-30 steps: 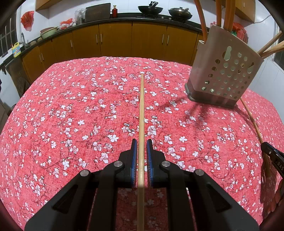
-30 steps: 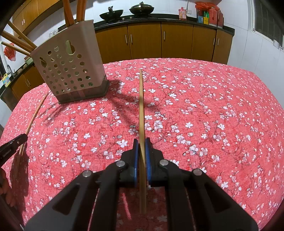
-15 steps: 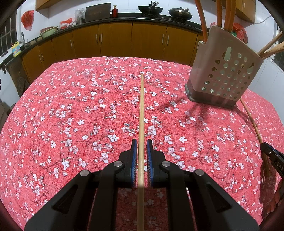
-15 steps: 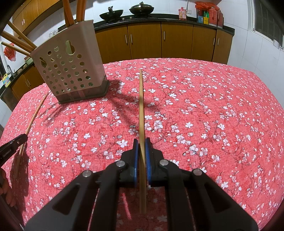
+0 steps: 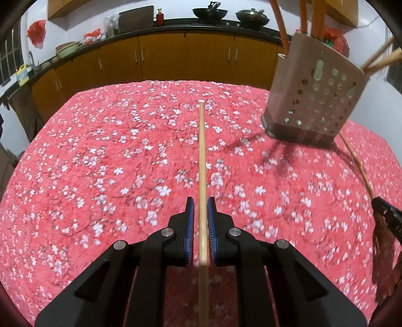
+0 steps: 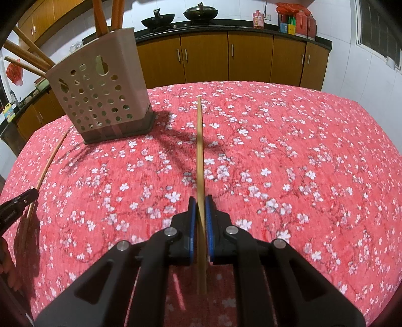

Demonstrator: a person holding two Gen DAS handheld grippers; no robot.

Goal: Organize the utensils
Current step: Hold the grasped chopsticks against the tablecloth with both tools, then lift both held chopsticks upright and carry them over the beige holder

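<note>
My left gripper [image 5: 200,205] is shut on a wooden chopstick [image 5: 201,156] that points straight ahead over the red floral tablecloth [image 5: 100,163]. My right gripper [image 6: 200,202] is shut on a second chopstick [image 6: 199,143], also pointing forward. A beige perforated utensil holder [image 5: 314,100] stands ahead to the right of the left gripper and holds several wooden utensils. In the right wrist view the holder [image 6: 100,95] stands ahead to the left. Each gripper's tip shows at the edge of the other's view.
Brown kitchen cabinets [image 5: 188,57] with a dark counter run behind the table, with woks [image 5: 209,11] and bottles on top. The table's far edge lies just beyond the holder.
The left gripper has shifted slightly with its chopstick, so the holder looks a little nearer and the cloth blurs. The right gripper has barely moved.
</note>
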